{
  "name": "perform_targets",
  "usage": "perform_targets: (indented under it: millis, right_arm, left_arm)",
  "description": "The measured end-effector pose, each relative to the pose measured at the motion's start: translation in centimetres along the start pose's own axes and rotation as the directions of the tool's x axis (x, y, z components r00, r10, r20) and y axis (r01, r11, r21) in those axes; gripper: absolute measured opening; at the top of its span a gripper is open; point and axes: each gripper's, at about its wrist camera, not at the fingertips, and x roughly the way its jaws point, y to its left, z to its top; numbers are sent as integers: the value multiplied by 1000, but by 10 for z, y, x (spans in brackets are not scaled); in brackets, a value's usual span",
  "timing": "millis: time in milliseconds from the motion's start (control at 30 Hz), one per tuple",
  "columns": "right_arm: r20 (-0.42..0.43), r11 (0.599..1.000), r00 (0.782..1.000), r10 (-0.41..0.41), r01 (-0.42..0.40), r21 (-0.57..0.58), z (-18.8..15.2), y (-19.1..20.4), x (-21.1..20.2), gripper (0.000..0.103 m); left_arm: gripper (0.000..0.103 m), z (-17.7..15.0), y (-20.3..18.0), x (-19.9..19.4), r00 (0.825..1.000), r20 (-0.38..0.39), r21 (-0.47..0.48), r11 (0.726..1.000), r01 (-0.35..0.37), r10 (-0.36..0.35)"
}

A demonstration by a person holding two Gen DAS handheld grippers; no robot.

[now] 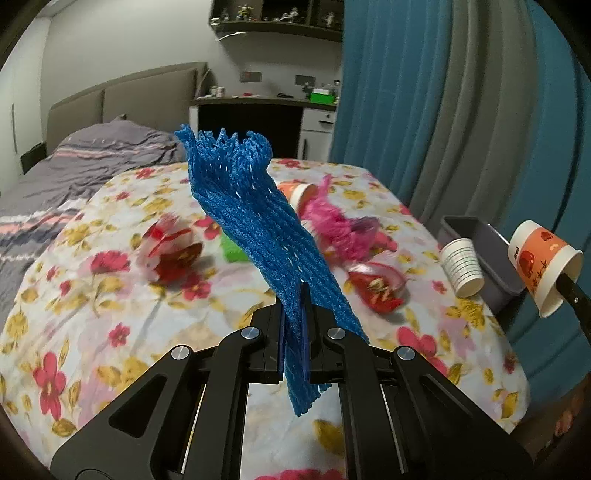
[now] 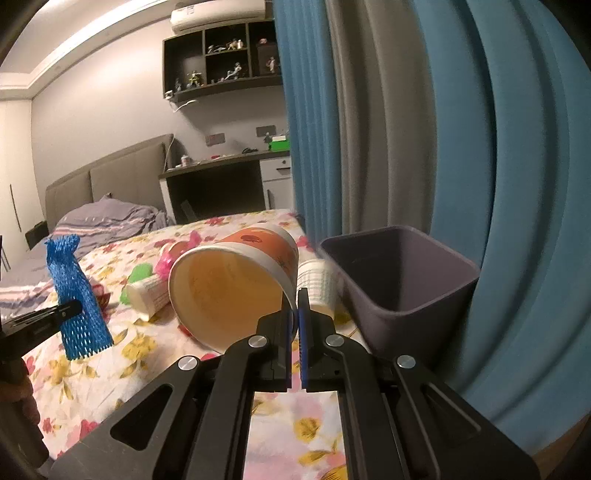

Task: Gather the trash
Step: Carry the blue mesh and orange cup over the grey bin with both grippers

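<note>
Two grippers (image 1: 295,325) (image 2: 295,317), both gripping trash.

Home bedroom: bed (image 1: 92,173) w/ padded headboard (image 2: 122,173) & striped grey duvet, floral sheet (image 1: 110,295) in front. Teal curtains (image 2: 517,184), wall AC unit (image 2: 218,13), shelf (image 2: 221,62) of figurines, corner desk (image 2: 221,166) w/ clutter.
</note>
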Motion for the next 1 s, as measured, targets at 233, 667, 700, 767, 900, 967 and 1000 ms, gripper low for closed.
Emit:
perform_targets:
  millis: [233,667,700,767,900,967,1000]
  right_arm:
    - [15,999,999,-42,42,2,15,-20,5,4]
    - [67,987,986,-154,152,44,48,-65,14,4]
    - [70,984,983,-171,168,51,51,-69,16,4]
    - [74,980,978,-194,189,68,55,-78,19,4]
    - [92,967,964,-249,242,86,63,-89,26,4]
    - [93,960,957,-275,267,86,65,-93,32,4]
    - [88,957,955,-283,275,88,64,-95,36,4]
  left_arm:
    - [6,24,-42,10,998,3,77,995,66,-66]
    - [6,57,-140,38,981,-2,221,956,192,-196]
    - [6,59,-145,40,978,-3,227,952,204,-209]
    - [6,65,-161,45,972,-4,243,943,229,-235]
    - [6,77,-195,57,948,-23,262,913,311,-317]
    - [6,80,-216,65,936,-34,278,897,345,-350]
    - [6,80,-223,69,930,-40,285,888,360,-365]
